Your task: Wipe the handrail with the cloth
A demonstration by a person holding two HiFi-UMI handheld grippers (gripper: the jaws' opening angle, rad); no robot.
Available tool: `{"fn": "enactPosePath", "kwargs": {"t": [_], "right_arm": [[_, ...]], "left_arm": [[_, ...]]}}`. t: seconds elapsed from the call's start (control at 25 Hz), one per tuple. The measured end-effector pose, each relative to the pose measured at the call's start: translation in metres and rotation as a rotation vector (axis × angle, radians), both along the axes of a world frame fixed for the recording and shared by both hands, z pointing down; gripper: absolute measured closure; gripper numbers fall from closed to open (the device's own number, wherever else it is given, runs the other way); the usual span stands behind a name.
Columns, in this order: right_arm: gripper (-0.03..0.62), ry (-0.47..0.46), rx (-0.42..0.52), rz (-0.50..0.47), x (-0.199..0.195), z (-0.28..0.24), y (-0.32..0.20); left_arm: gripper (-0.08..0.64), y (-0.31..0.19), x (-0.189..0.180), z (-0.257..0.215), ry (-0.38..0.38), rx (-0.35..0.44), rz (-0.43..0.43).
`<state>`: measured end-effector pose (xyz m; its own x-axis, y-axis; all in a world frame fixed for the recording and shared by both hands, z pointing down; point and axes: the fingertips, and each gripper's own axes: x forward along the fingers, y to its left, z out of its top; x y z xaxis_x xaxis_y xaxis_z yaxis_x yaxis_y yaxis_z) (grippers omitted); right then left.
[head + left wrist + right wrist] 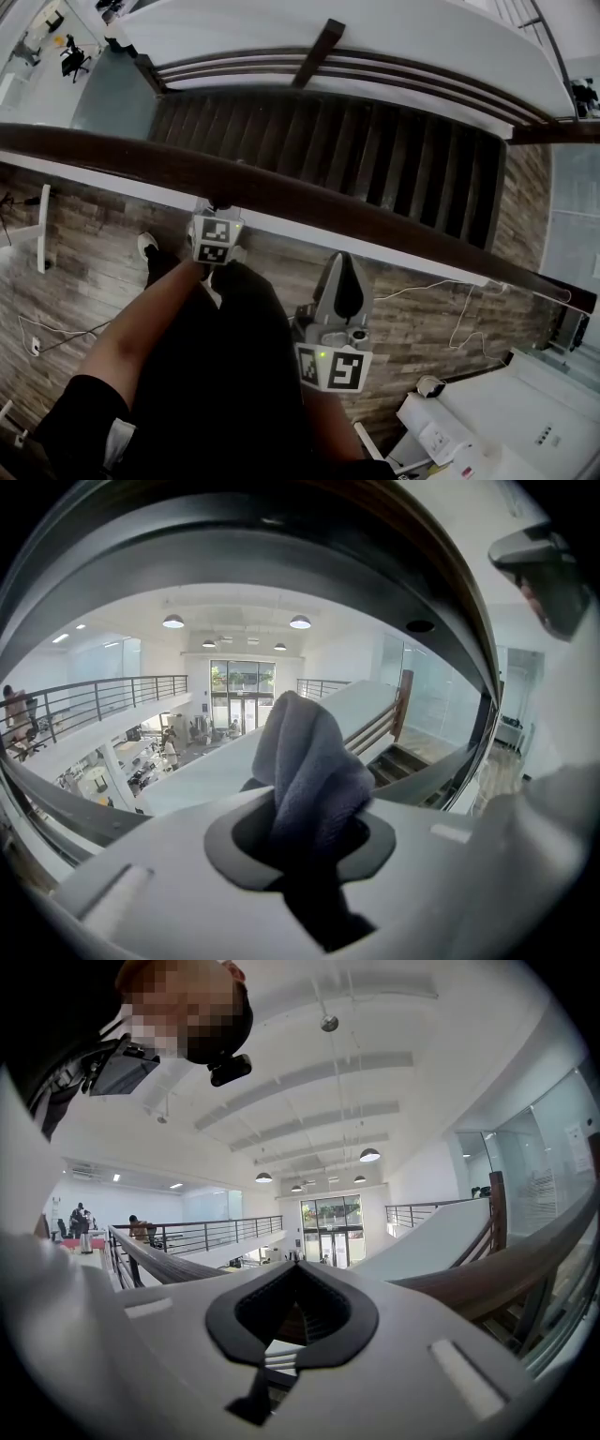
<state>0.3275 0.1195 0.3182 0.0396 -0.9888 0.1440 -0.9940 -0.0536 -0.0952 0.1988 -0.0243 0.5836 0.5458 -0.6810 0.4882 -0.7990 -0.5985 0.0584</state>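
A: L gripper (309, 822)?
B: Clenched on the cloth (307, 761), tip right by the handrail (309, 202).
A: R gripper (295, 1274)?
B: Jaws together, empty; rail just ahead.

The handrail (309, 202) is seen crossing the whole view, left to right; its top is found bare along its length. Beyond it, free space above the stairs (356, 141) is noted. The near side is crowded by the person's legs (225, 375). The left gripper (215, 214), jaws filled by the cloth (309, 771), is held just beside the rail; the right gripper (343, 272) is held short of it.
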Motion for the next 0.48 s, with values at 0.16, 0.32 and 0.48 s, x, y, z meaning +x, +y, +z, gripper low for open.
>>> {"fn": "enactPosePath", "kwargs": {"t": [0.16,0.32,0.48], "right_arm": [[0.591,0.004,-0.002,-0.039,-0.008,0.000,-0.013],[0.591,0.008,0.009,-0.094,-0.024,-0.005,-0.024],[0.591,0.004,0.032,-0.147,-0.033,-0.010,-0.042]], "left_arm": [[0.488,0.006,0.017,0.004,0.014,0.003,0.055],[0.488,0.013,0.019,0.005,0.022,-0.001,0.118],[0.488,0.015,0.016,-0.011,0.036,0.037,0.177]]}}
